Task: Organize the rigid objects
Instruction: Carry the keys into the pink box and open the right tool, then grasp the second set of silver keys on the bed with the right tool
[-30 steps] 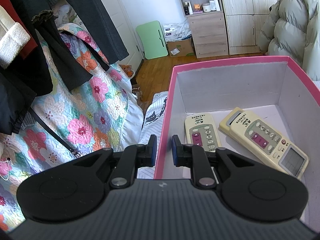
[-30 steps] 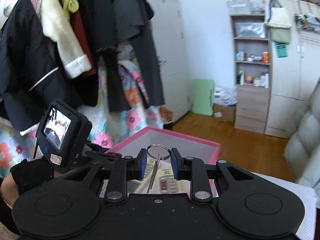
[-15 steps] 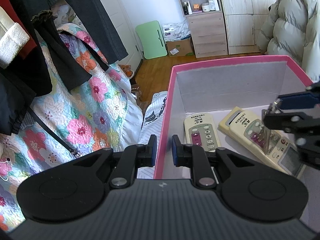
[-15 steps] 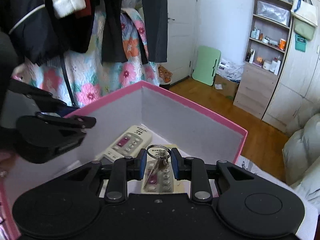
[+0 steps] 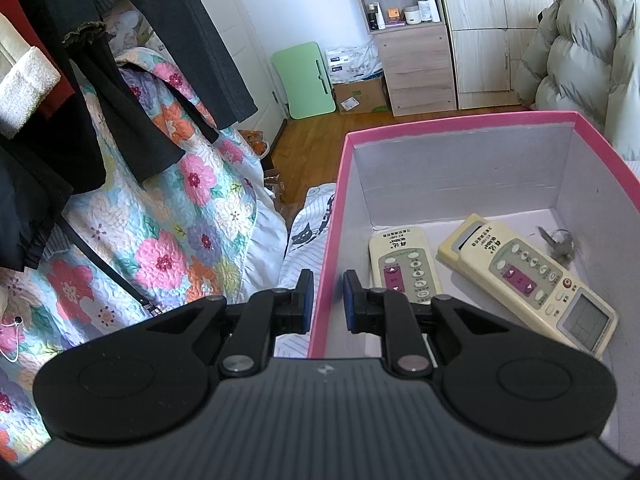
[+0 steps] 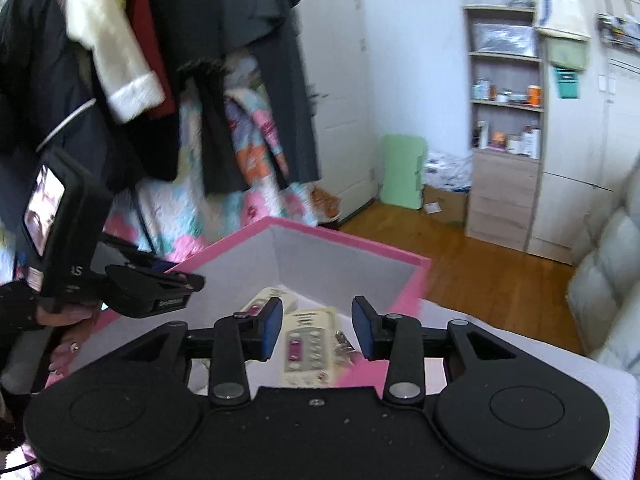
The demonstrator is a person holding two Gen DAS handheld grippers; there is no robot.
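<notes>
My left gripper point(image 5: 326, 300) is shut on the near left wall of the pink box point(image 5: 460, 126) and holds it still. Inside lie a small cream remote point(image 5: 404, 268), a longer cream remote point(image 5: 528, 284) and a bunch of keys on a ring point(image 5: 560, 242) beside the right wall. In the right wrist view my right gripper point(image 6: 318, 328) hovers above the box's near edge. Its jaws are opening, with nothing between the blue pads. Below it I see the long remote point(image 6: 308, 344) and the keys point(image 6: 344, 346).
Dark coats point(image 5: 100, 80) and a floral quilt point(image 5: 160, 220) hang to the left of the box. A striped sheet point(image 5: 308, 240) lies under it. A green folding table point(image 5: 308, 76), a shelf unit point(image 5: 408, 40) and a puffy jacket point(image 5: 576, 48) stand beyond on the wooden floor.
My right gripper let go of the key ring and drew back out of the box; the keys now lie by the long remote. The left gripper has not moved.
</notes>
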